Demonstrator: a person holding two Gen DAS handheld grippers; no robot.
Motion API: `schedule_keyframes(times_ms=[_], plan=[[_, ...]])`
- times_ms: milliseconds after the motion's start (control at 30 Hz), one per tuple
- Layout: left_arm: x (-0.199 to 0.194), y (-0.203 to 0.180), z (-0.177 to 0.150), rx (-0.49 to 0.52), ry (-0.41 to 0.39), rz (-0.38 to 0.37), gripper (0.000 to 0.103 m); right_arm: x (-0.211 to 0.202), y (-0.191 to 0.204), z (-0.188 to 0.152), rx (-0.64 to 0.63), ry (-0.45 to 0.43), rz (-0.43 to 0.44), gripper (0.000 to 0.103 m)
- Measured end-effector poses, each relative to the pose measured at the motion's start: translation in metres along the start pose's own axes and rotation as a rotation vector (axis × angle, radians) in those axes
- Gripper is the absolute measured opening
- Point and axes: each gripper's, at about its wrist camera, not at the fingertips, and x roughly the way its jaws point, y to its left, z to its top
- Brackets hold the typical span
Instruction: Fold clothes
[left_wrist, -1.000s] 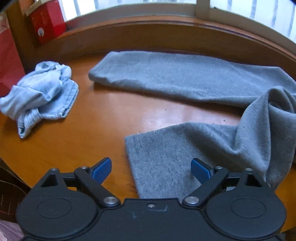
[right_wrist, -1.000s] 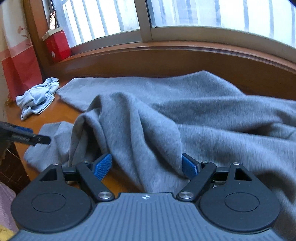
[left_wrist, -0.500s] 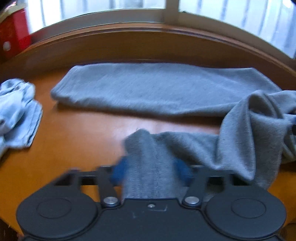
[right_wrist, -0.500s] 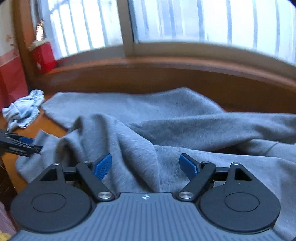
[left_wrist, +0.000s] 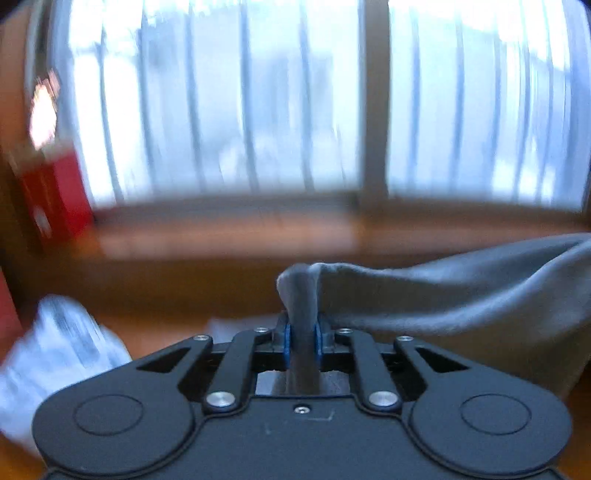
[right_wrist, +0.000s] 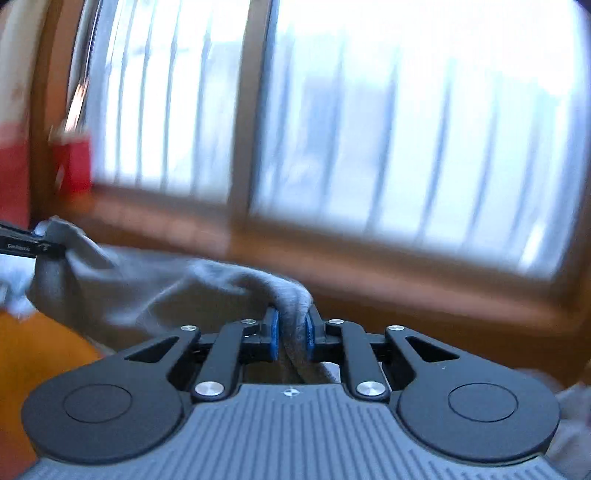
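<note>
1. A grey garment (left_wrist: 461, 295) of soft knit cloth was seen lifted off the wooden table (left_wrist: 155, 332) and stretched between the two grippers, in front of the window.
2. In the left wrist view, a bunched fold of the grey garment was pinched between the blue pads (left_wrist: 287, 341) of the left gripper (left_wrist: 302, 341); its jaws were closing to a narrow gap, with the cloth pressed between them and rising in a small hump just above the fingertips.
3. From that pinch, the cloth was drawn away to the right of the picture as a sagging band, and its lower part hung down at the right edge.
4. In the right wrist view, another fold of the same garment (right_wrist: 155, 291) was clamped between the blue pads (right_wrist: 272, 338) of the right gripper (right_wrist: 291, 338), whose jaws were likewise closing on it with little gap left.
5. At the far left of that view, the tip of the left gripper (right_wrist: 33, 247) was seen gripping the far end of the cloth, which sagged between the two grips.
6. A crumpled pale blue garment (left_wrist: 59, 354) lay on the table at the lower left of the left wrist view, heavily blurred.
7. A red box (left_wrist: 55, 199) stood on the sill at the left, beside the barred window (left_wrist: 229, 110).
8. Both views were smeared by motion, so finer detail could not be told.
</note>
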Motion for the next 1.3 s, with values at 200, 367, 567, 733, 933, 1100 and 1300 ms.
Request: schedule_keyframes(times_ms=[200, 367, 567, 733, 933, 1100, 1300], plan=[[-0.021, 0.026, -0.001, 0.035, -0.035, 0.163, 0.047, -0.032, 0.054, -0.045, -0.231, 0.076, 0.141, 0.019], [-0.014, 0.047, -0.066, -0.024, 0.197, 0.175, 0.051, -0.02, 0.096, -0.12, -0.228, 0.394, 0.263, 0.029], [0.001, 0.049, -0.1, -0.097, 0.315, 0.098, 0.063, -0.021, 0.098, -0.123, -0.106, 0.391, 0.235, 0.067], [0.038, 0.049, -0.092, -0.106, 0.319, 0.062, 0.064, -0.005, 0.097, -0.112, 0.002, 0.362, 0.227, 0.067], [0.087, 0.063, -0.072, -0.039, 0.321, 0.049, 0.069, 0.004, 0.111, -0.115, 0.116, 0.386, 0.208, 0.067], [0.116, 0.065, -0.068, 0.035, 0.31, 0.018, 0.069, 0.015, 0.117, -0.12, 0.158, 0.438, 0.195, 0.067], [0.154, 0.07, -0.068, 0.082, 0.357, -0.066, 0.069, 0.028, 0.126, -0.121, 0.155, 0.468, 0.188, 0.067]])
